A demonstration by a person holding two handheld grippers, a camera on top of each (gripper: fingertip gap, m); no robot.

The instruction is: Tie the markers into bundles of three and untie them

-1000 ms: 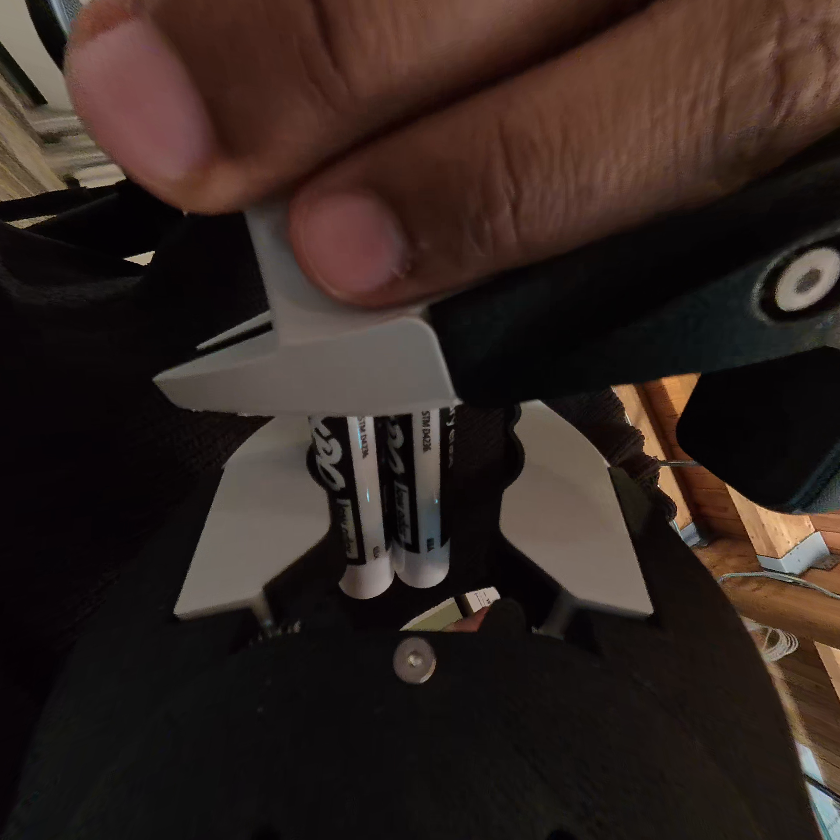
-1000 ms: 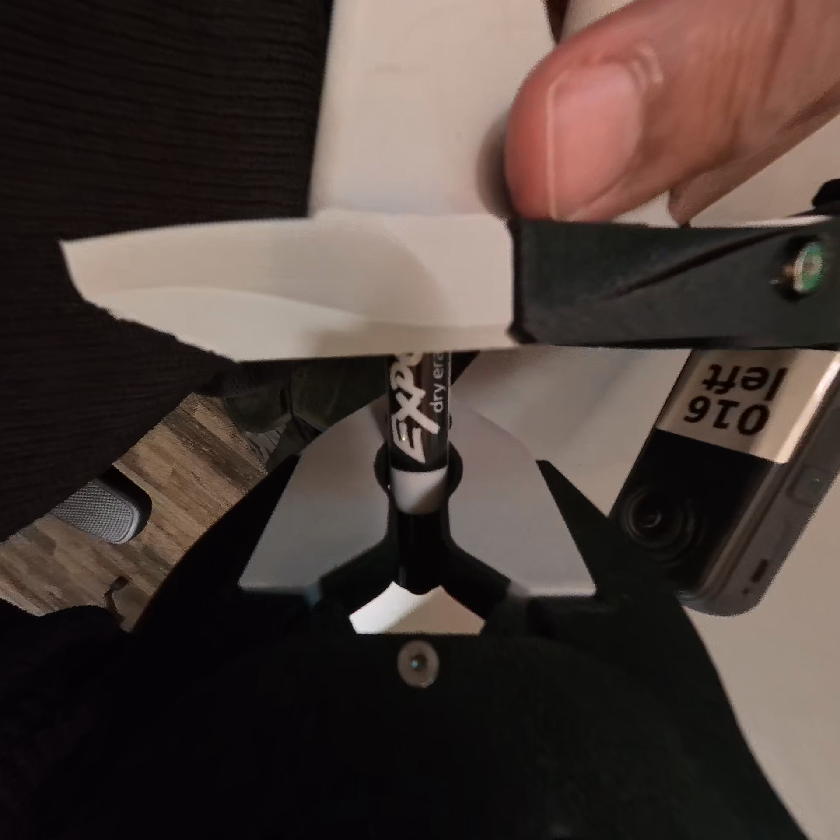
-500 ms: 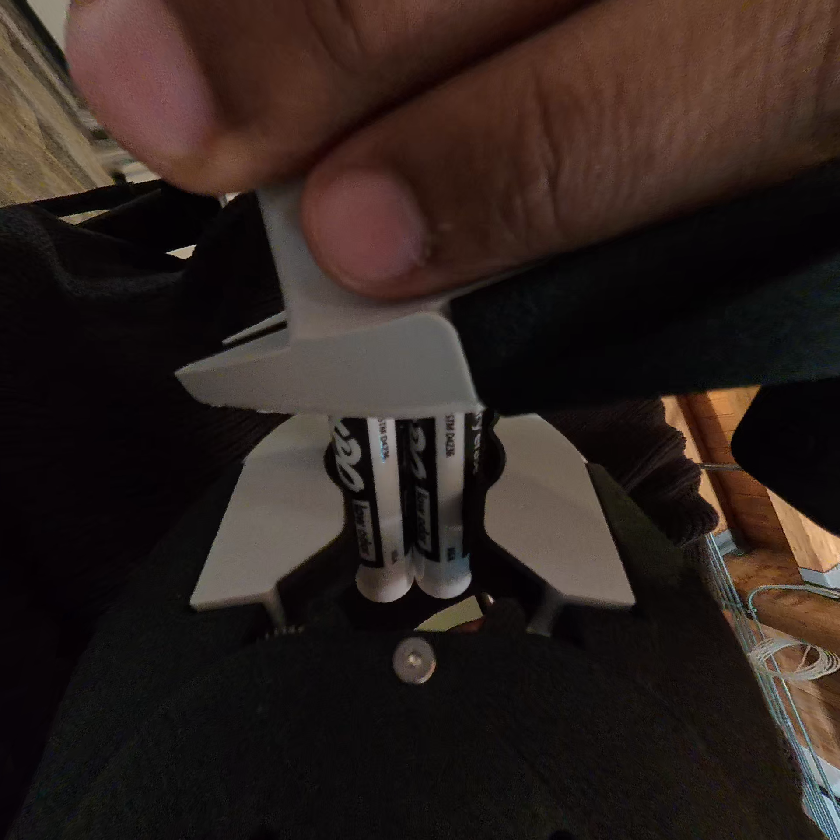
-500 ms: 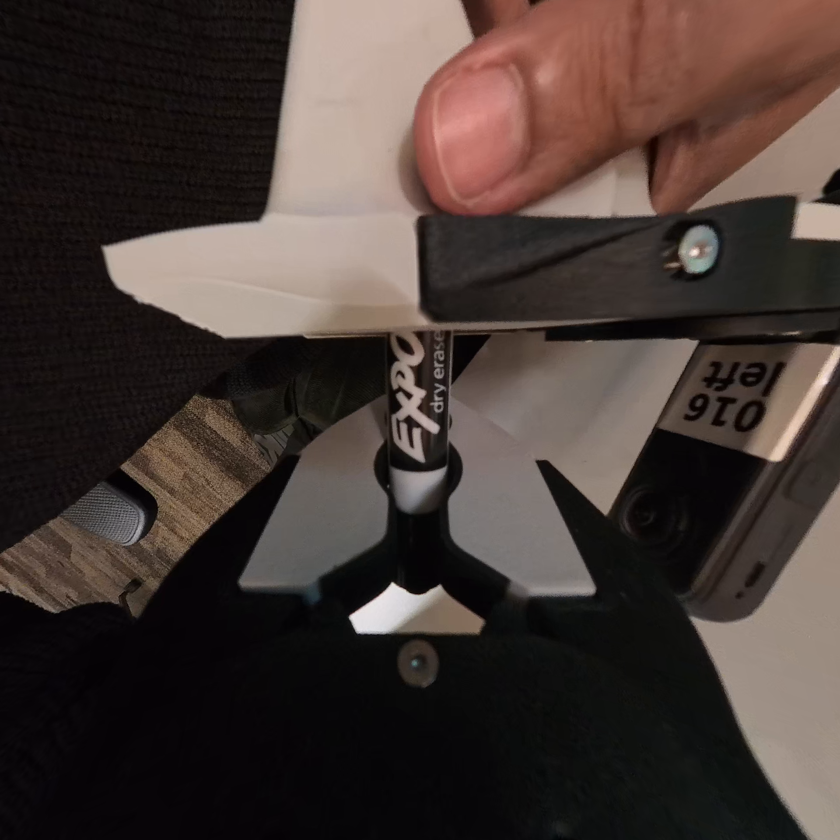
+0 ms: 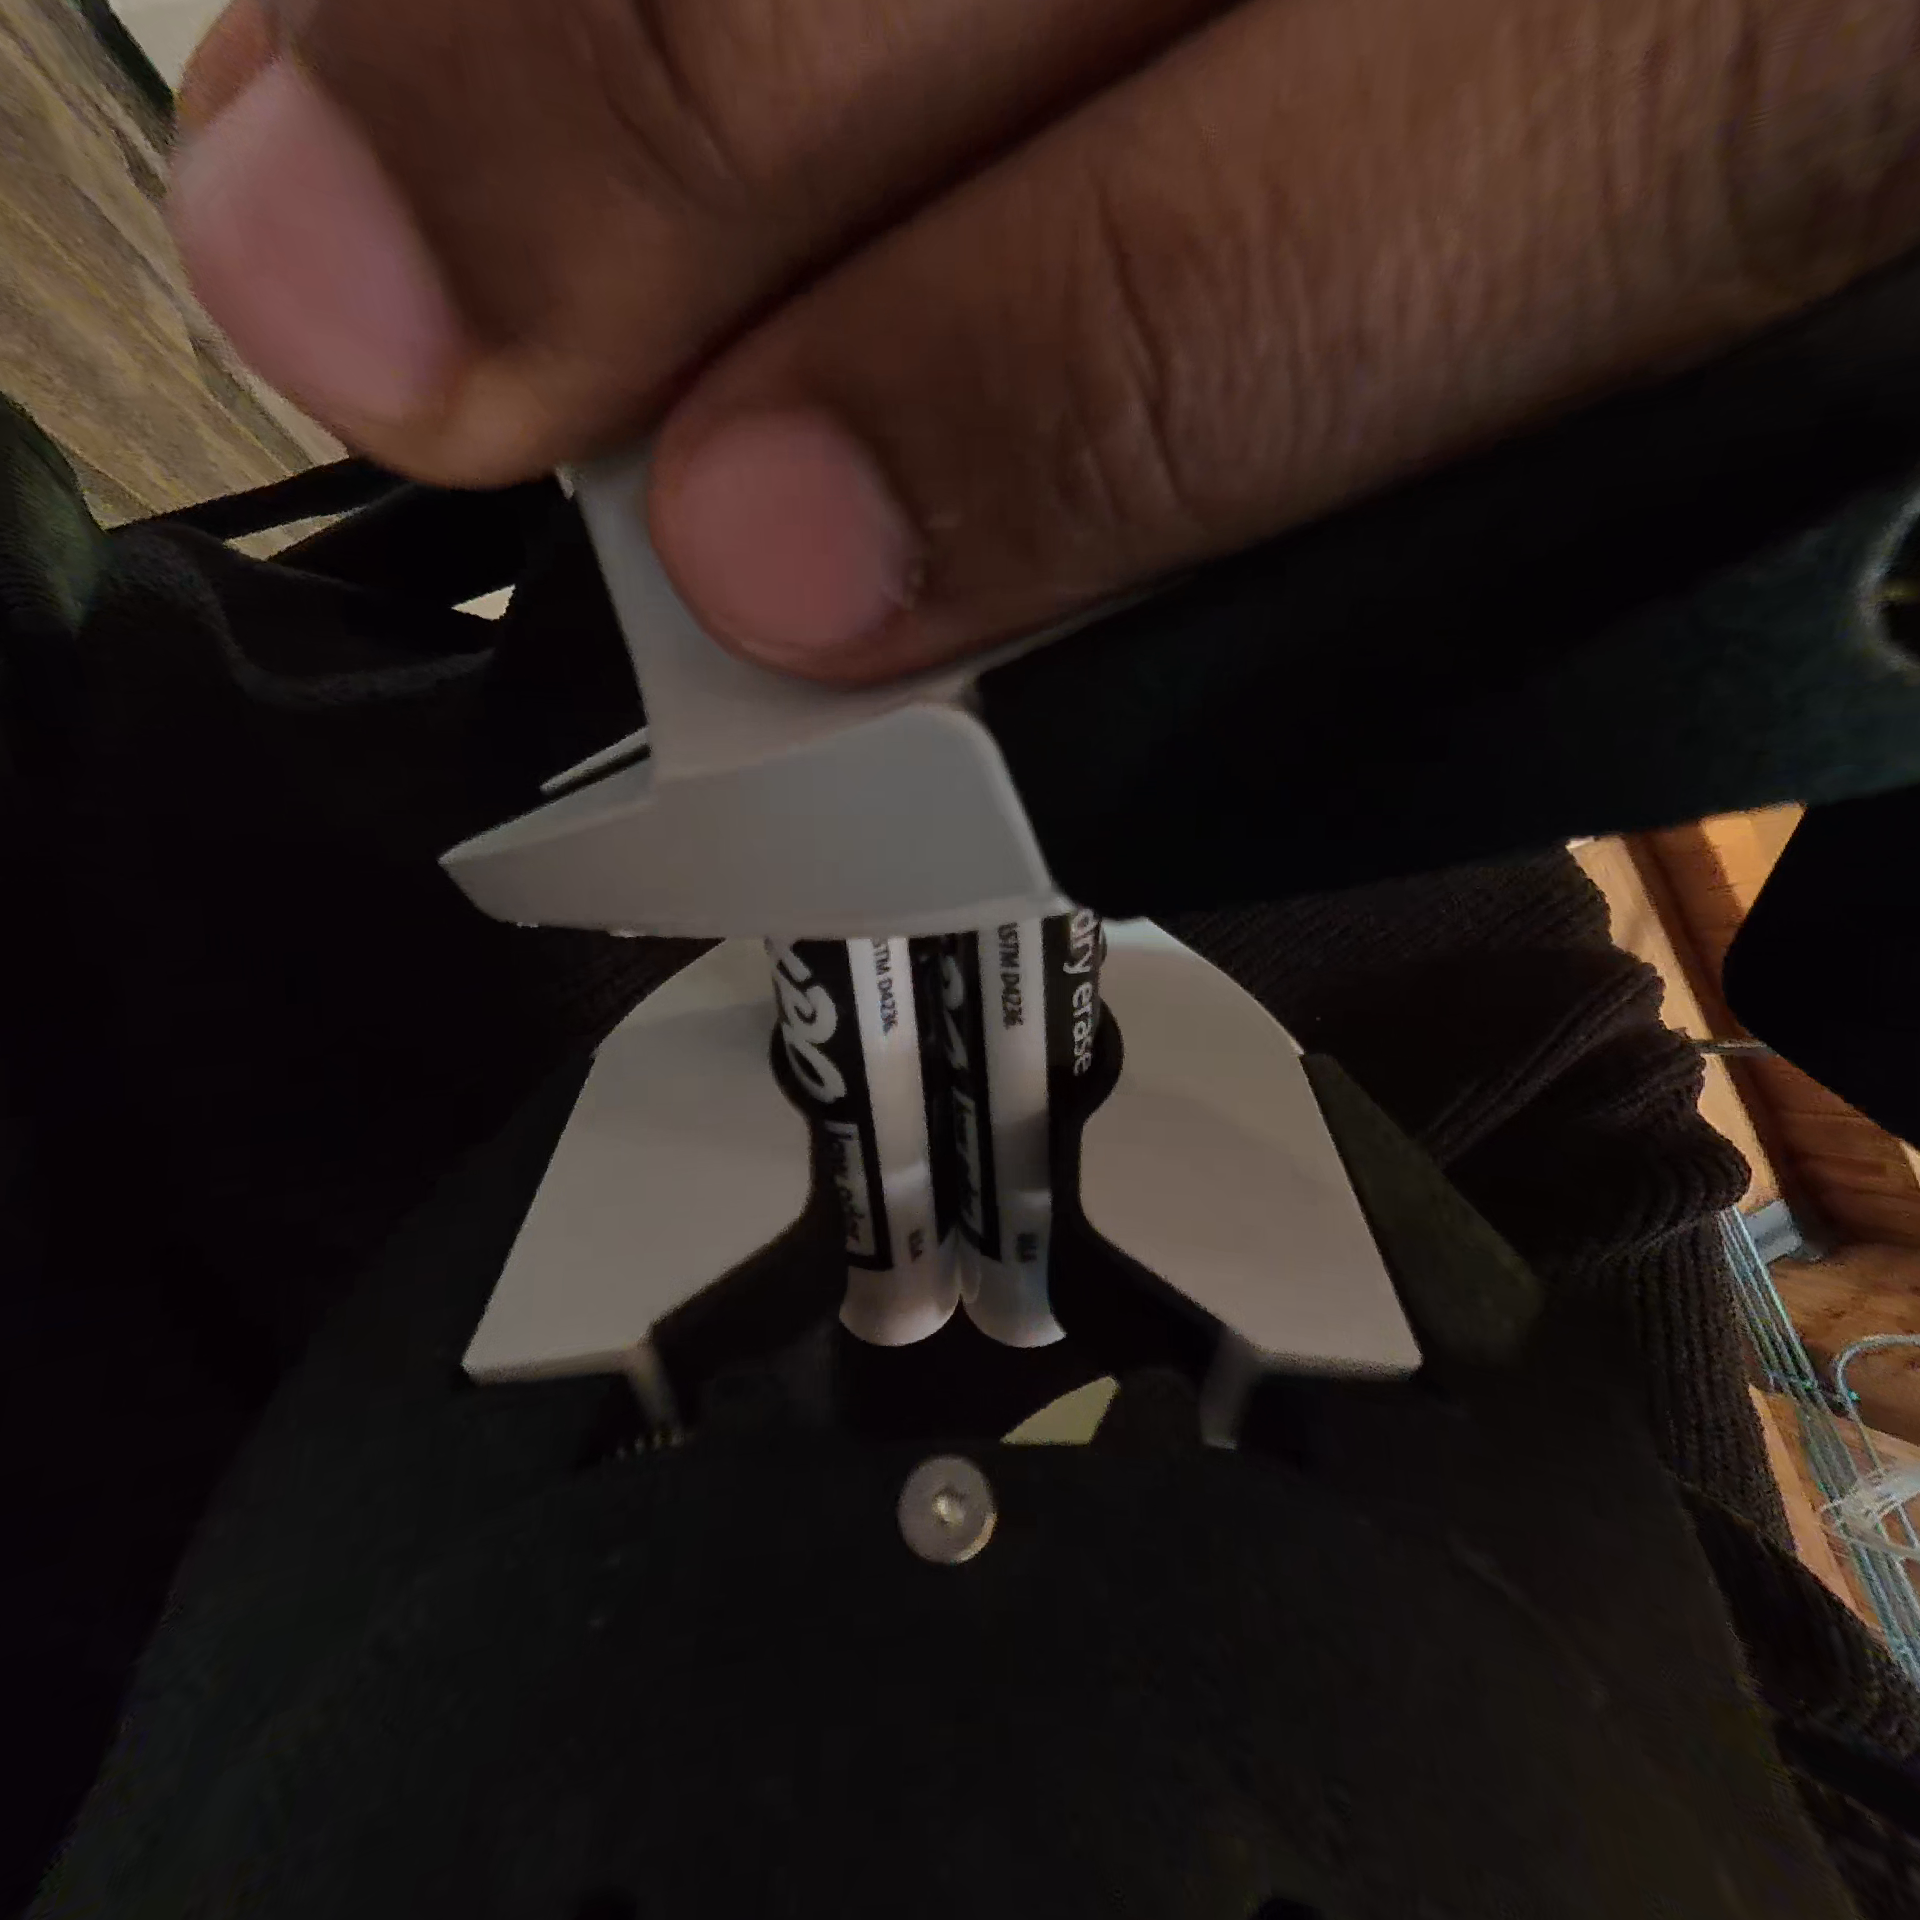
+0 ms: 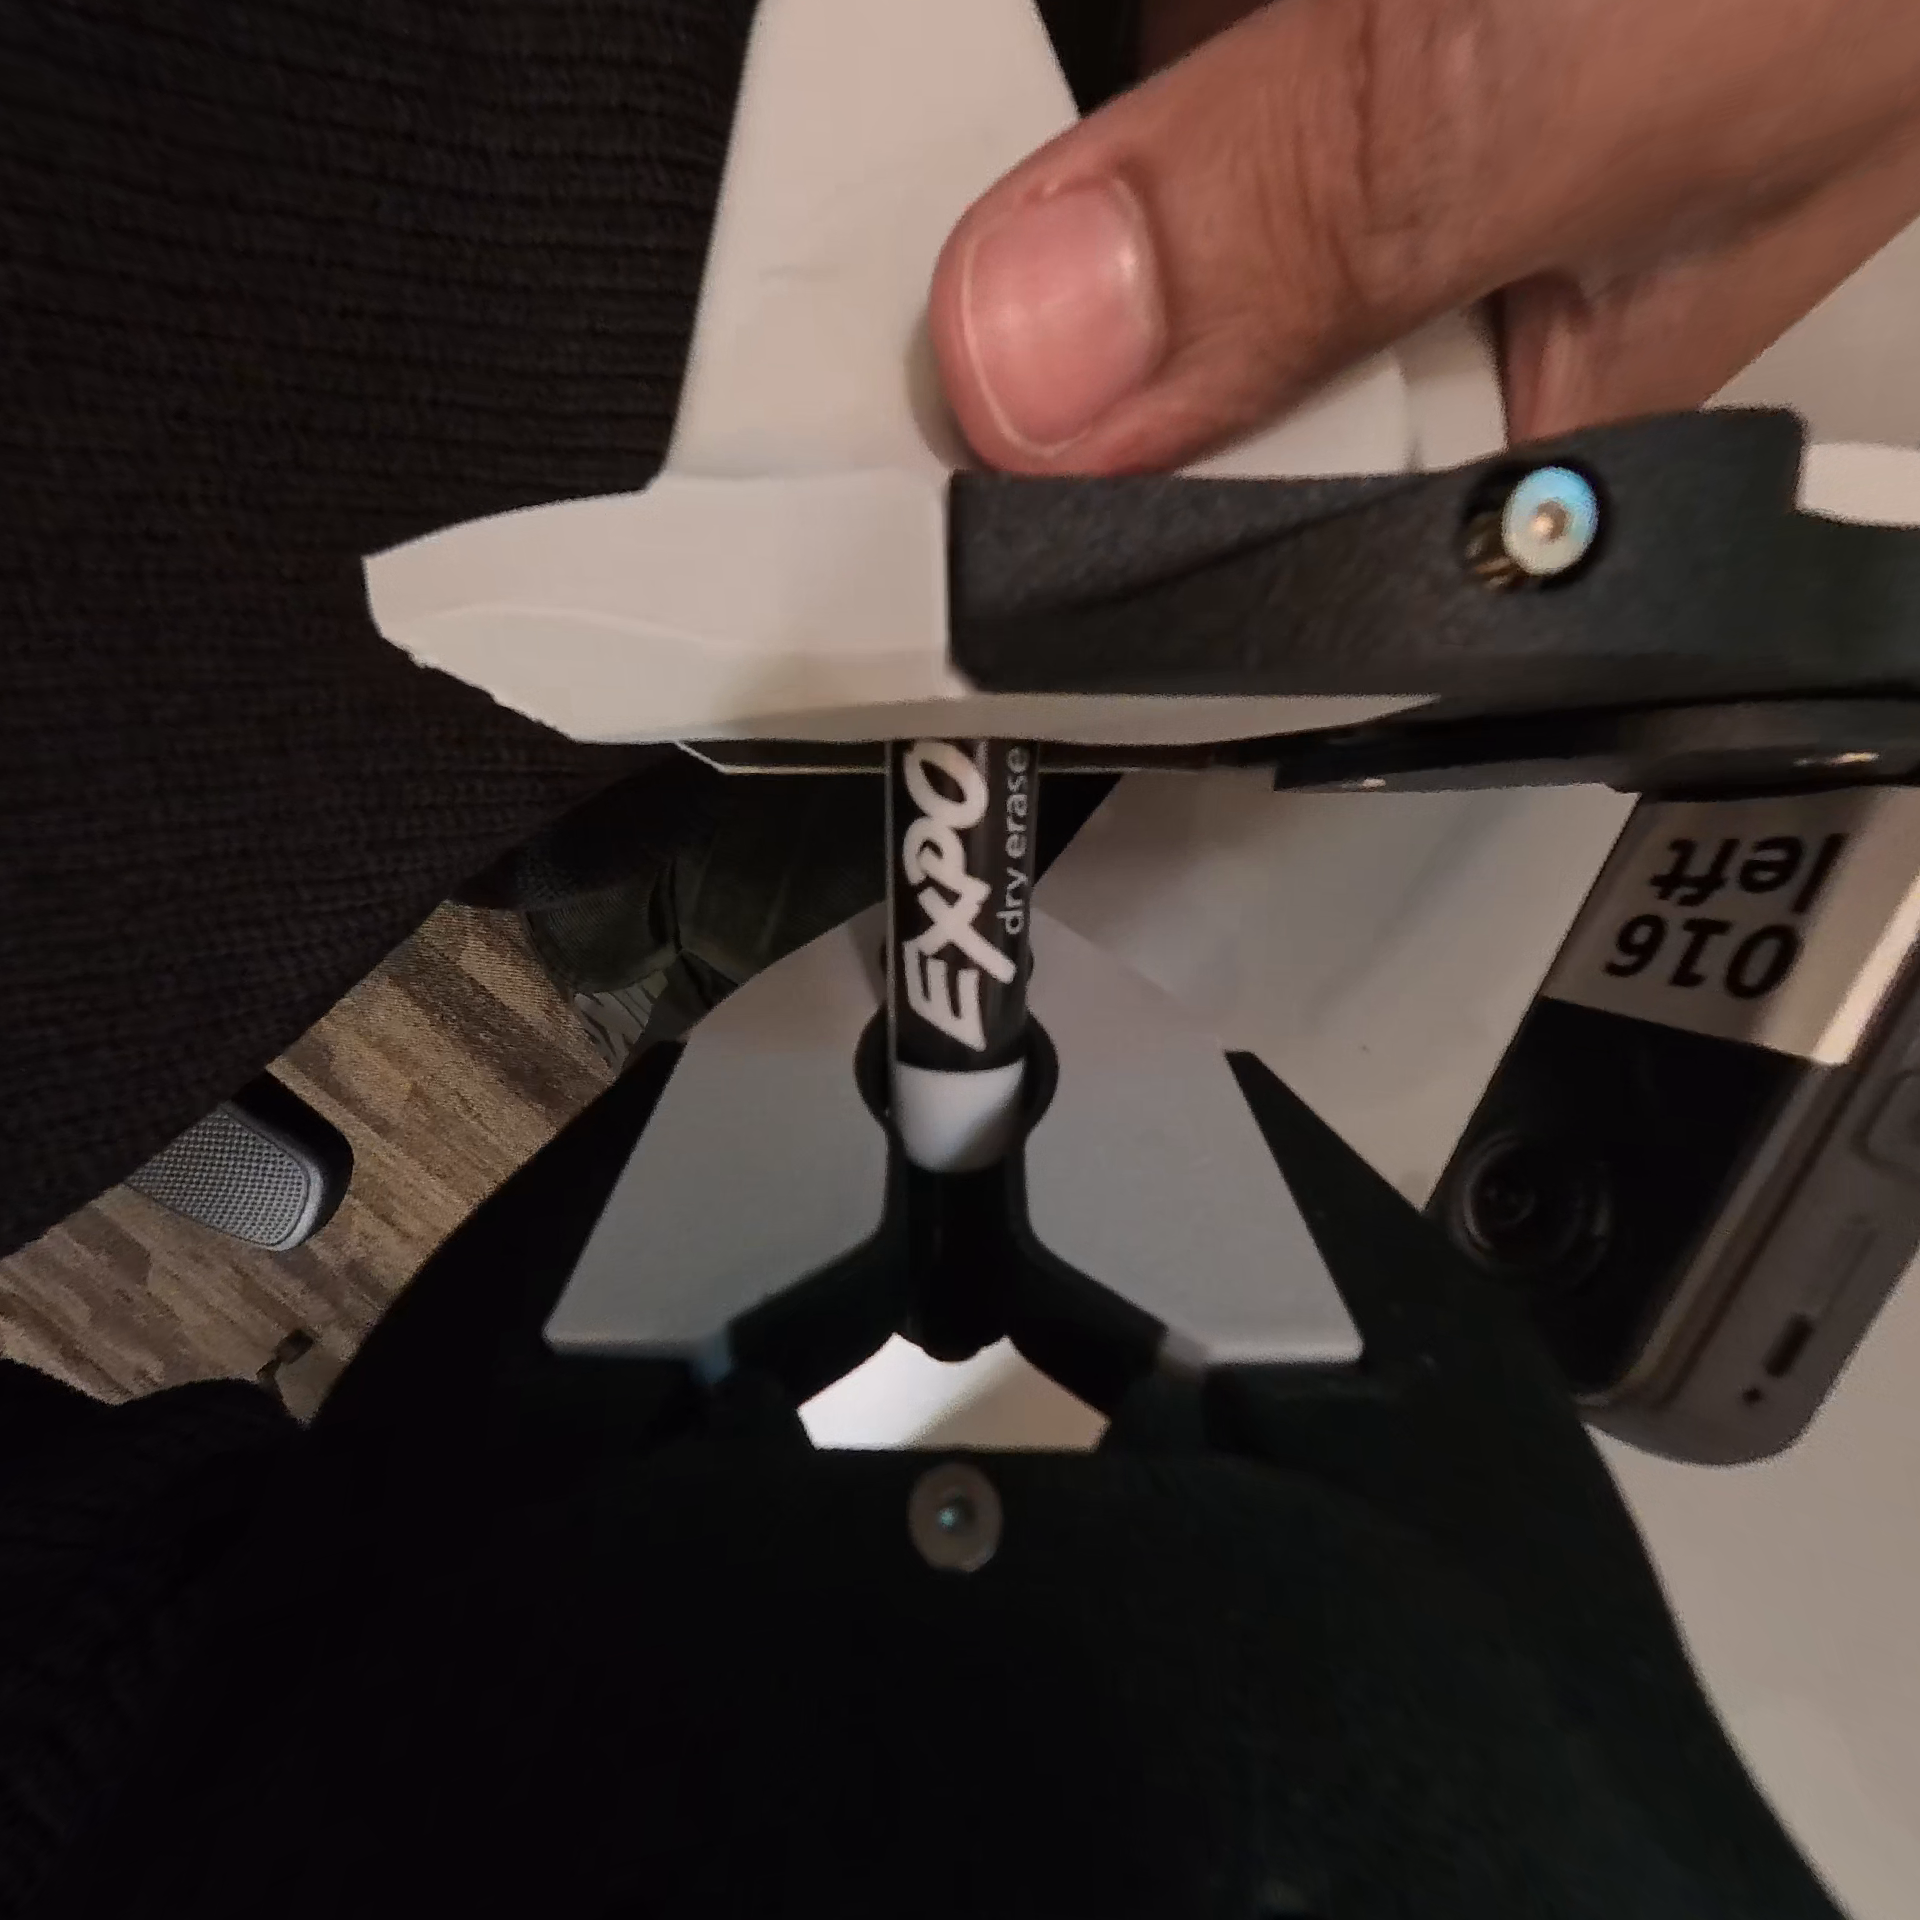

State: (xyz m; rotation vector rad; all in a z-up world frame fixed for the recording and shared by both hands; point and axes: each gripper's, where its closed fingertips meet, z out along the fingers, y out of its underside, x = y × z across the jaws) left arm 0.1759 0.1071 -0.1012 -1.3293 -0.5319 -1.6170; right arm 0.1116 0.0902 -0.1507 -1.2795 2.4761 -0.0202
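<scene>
Black-and-white dry-erase markers, bundled side by side, pinched upright between the white fingers of the left gripper, butt ends toward the camera. Single black dry-erase marker clamped likewise in the right gripper, running up under a white-and-black gripper part pressed by a hand. Another hand gripping a matching white finger piece just above the bundle. Black knit fabric behind; grey camera at right.

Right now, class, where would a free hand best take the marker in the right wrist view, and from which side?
Probably the bare barrel of the marker, between the right gripper below and the left gripper above. Come from the picture's left: the camera crowds the right, and both ends are covered.
</scene>
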